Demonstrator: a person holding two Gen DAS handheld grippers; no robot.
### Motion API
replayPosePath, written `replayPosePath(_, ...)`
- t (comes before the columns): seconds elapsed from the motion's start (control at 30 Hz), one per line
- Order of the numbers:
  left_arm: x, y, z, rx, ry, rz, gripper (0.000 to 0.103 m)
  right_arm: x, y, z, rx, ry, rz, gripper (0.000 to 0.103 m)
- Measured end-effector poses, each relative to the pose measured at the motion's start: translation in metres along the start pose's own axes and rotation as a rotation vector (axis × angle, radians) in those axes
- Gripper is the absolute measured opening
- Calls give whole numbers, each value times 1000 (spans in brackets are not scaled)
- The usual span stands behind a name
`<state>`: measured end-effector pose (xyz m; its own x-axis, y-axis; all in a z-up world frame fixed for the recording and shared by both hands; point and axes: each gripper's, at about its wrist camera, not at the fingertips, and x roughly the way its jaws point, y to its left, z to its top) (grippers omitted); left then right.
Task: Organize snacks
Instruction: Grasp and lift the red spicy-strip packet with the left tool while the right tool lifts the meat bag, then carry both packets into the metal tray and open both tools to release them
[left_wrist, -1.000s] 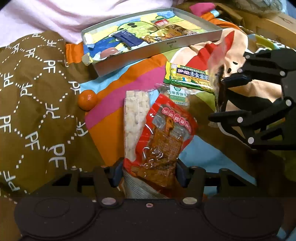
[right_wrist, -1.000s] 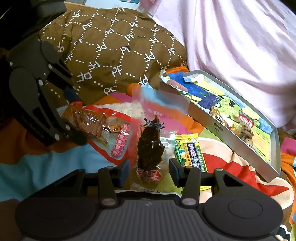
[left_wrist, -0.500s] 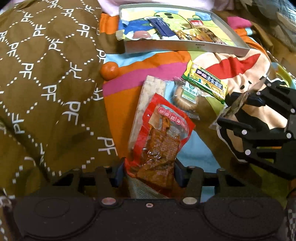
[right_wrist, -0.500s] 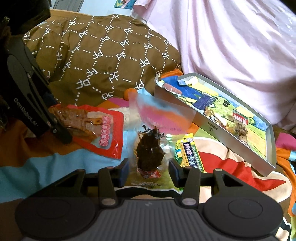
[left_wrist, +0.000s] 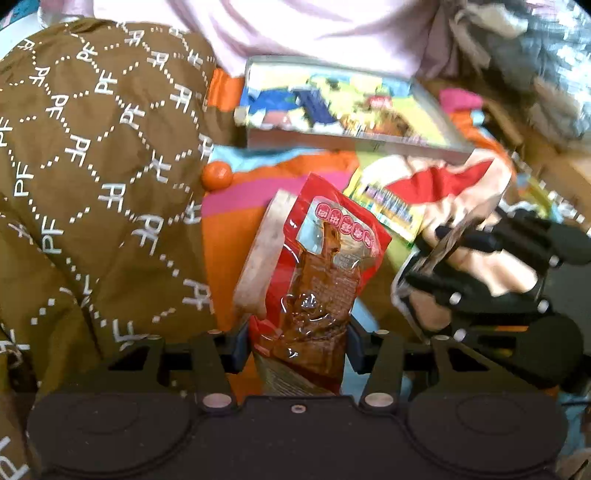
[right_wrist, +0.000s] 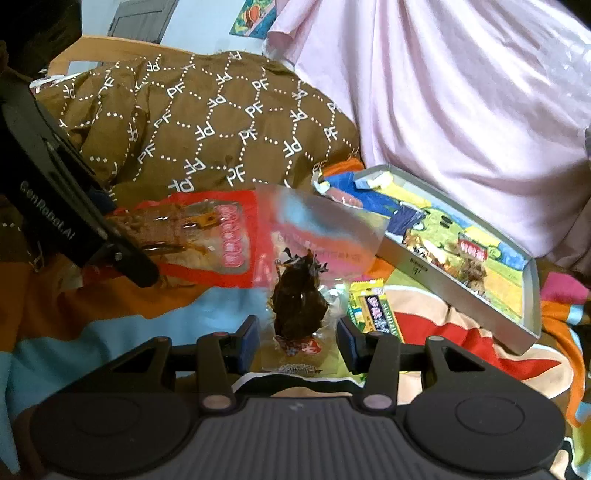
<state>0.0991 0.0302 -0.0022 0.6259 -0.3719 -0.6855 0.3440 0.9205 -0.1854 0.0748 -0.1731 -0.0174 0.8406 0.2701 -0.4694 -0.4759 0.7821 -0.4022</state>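
Your left gripper (left_wrist: 298, 341) pinches a red packet (left_wrist: 325, 280); your right gripper (right_wrist: 298, 341) pinches a clear bag of dark snack (right_wrist: 300, 295). Both hang ahead of the fingers, short of the tray (right_wrist: 458, 275) beyond. Judged risk: the slick film, held only by its lower edge, may slip out during transfer.

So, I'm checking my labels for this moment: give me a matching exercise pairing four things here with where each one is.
Things:
1. red snack pack
2. clear packet of dark snack
3. small orange fruit
4. yellow-green packet

Places:
A. lying on the colourful blanket beside the metal tray
B. between the left gripper's fingers
C. at the brown quilt's edge
D. between the right gripper's fingers

Pairs: 1-B, 2-D, 3-C, 4-A
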Motion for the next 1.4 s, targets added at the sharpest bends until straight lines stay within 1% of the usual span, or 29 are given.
replayPosePath(0.03,-2,0,0,-4,-29,-6,52,-1,0,0,1,-6,-3,50)
replayPosePath(0.13,-3,-1,1,-22,-78,-13,52,-5,-1,1,14,-18,-10,50)
replayPosePath(0.23,-2,3,2,-62,-107,-20,52,-7,-3,0,28,-31,-24,50)
replayPosePath(0.33,0,3,4,-80,-145,-17,52,-10,-7,0,52,-53,-45,50)
replayPosePath(0.47,4,-1,17,-105,-195,-26,52,-11,-18,2,93,-84,-73,50)
replayPosePath(0.67,17,-15,50,-103,-249,-18,52,-9,-46,8,124,-119,-120,50)
replayPosePath(0.83,41,-27,92,-149,-291,-47,53,-4,-80,14,139,-133,-166,50)
replayPosePath(1.0,67,-41,141,-133,-340,-61,53,3,-122,24,179,-127,-197,50)
replayPosePath(1.13,88,-48,174,-124,-347,-51,53,13,-165,38,218,-100,-200,50)
replayPosePath(1.23,108,-51,194,-114,-347,-38,53,20,-195,46,232,-88,-225,50)
replayPosePath(1.4,139,-59,214,-126,-323,-32,53,41,-238,45,344,-59,-240,50)
